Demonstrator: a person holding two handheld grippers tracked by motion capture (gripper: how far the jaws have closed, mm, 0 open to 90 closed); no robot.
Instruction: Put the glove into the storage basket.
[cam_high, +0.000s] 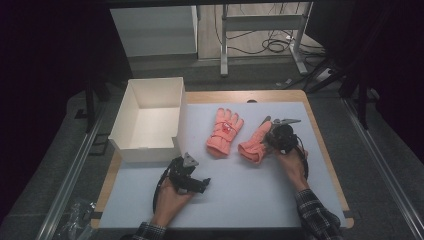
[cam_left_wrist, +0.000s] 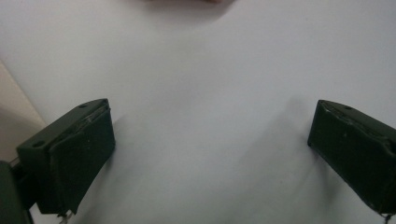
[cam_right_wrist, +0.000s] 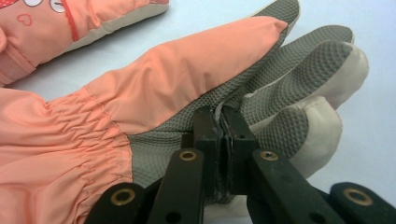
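The right gripper (cam_right_wrist: 223, 122) is pinching the right-hand glove (cam_right_wrist: 154, 88), its jaws squeezed together on a fold of the grey textured palm fabric near the base of the fingers. That glove (cam_high: 255, 142) is lying on the white table cover (cam_high: 250, 195), toward the person's right, just beside its mate, the second glove (cam_high: 224, 132), which is resting flat, apart from both grippers. The held glove is looking light, padded and floppy: smooth orange shell, gathered elastic at the wrist, a dimpled grip weave on the palm and fingertips. It will probably sag and swing when lifted, and a thin pinch of fabric may slip, so the thicker cuff seems the surer hold. The left gripper (cam_high: 187, 176) is hovering over bare cover with its jaws wide apart, near the open white cardboard box (cam_high: 131, 145).
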